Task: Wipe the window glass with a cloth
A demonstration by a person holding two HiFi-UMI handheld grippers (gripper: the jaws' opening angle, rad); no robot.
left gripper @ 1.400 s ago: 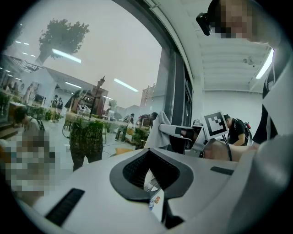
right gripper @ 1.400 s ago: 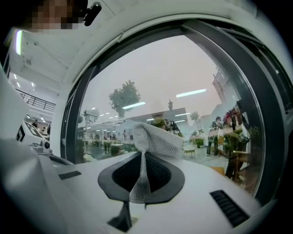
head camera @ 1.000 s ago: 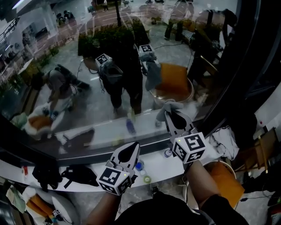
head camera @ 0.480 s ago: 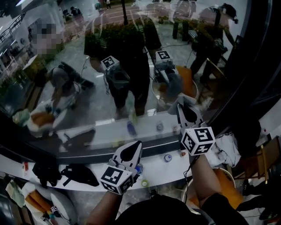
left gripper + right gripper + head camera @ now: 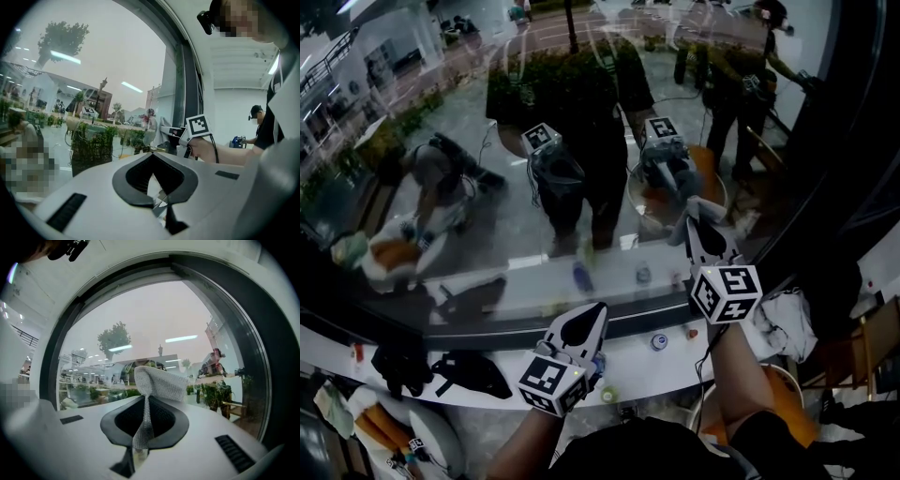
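Holding the cloth [image 5: 159, 383] by just a thin pinched strip, the right gripper [image 5: 143, 425] could let it slip out if it rubs hard on the window glass [image 5: 140, 319]. The top of the cloth flops over the tips. If the push is too strong, the hard jaws might bump the glass.

The cloth is up by the glass on the right side, near the dark frame [image 5: 806, 169]. I cannot tell if it touches yet. The right gripper's jaws are squeezed together on the cloth. The right arm reaches up and forward, and its gripper points at the glass.

The left gripper [image 5: 581, 323] hangs lower, over the white ledge [image 5: 630, 364], back from the glass. Its jaws are closed with nothing in them. It points toward the glass too.
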